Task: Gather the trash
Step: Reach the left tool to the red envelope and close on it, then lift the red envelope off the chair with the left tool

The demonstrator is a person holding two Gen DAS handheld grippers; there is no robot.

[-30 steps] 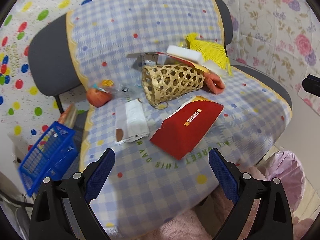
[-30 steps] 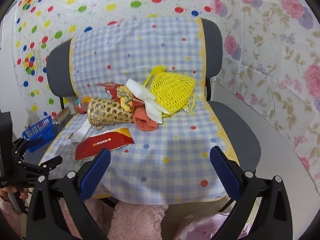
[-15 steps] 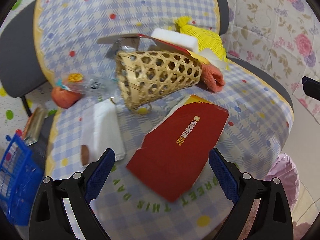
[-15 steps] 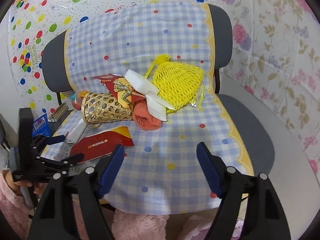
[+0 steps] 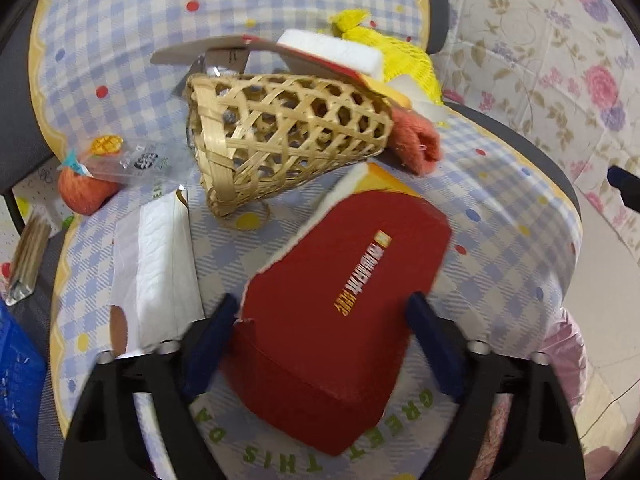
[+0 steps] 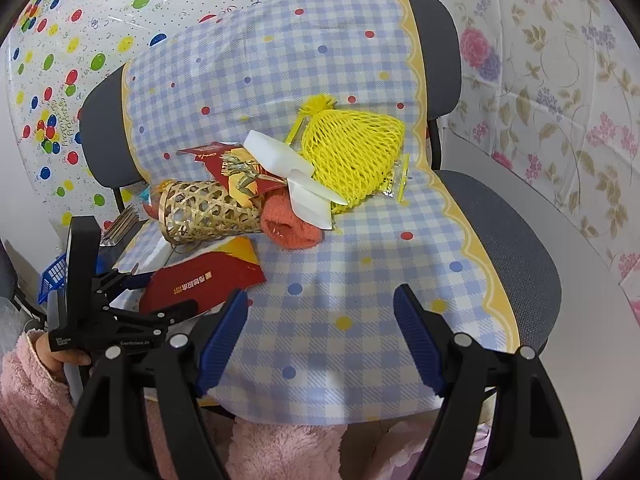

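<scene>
A torn red cardboard box [image 5: 340, 280] [image 6: 208, 276] lies at the front of the checked chair cover [image 6: 360, 260]. My left gripper [image 5: 322, 320] [image 6: 168, 290] straddles it, jaws closing, pads right beside its two edges; I see no firm press. Behind it lie a tipped bamboo basket [image 5: 288, 128] [image 6: 204, 212], an orange cloth [image 6: 288, 224], white foam pieces [image 6: 276, 152], a red wrapper [image 6: 236, 168] and a yellow net bag [image 6: 352, 156]. A white tissue pack [image 5: 156, 272] lies left of the box. My right gripper [image 6: 320, 294] hangs open over bare cover, holding nothing.
A clear wrapper over an orange ball [image 5: 88, 188] sits at the seat's left edge. A blue basket [image 5: 16, 368] stands on the floor to the left, a pink bag [image 5: 568, 344] to the right. A hand in a pink sleeve [image 6: 32, 384] holds the left gripper.
My left gripper moved forward and down onto the red box, and its jaws narrowed around it. The right gripper's jaws narrowed and it drew slightly closer to the seat.
</scene>
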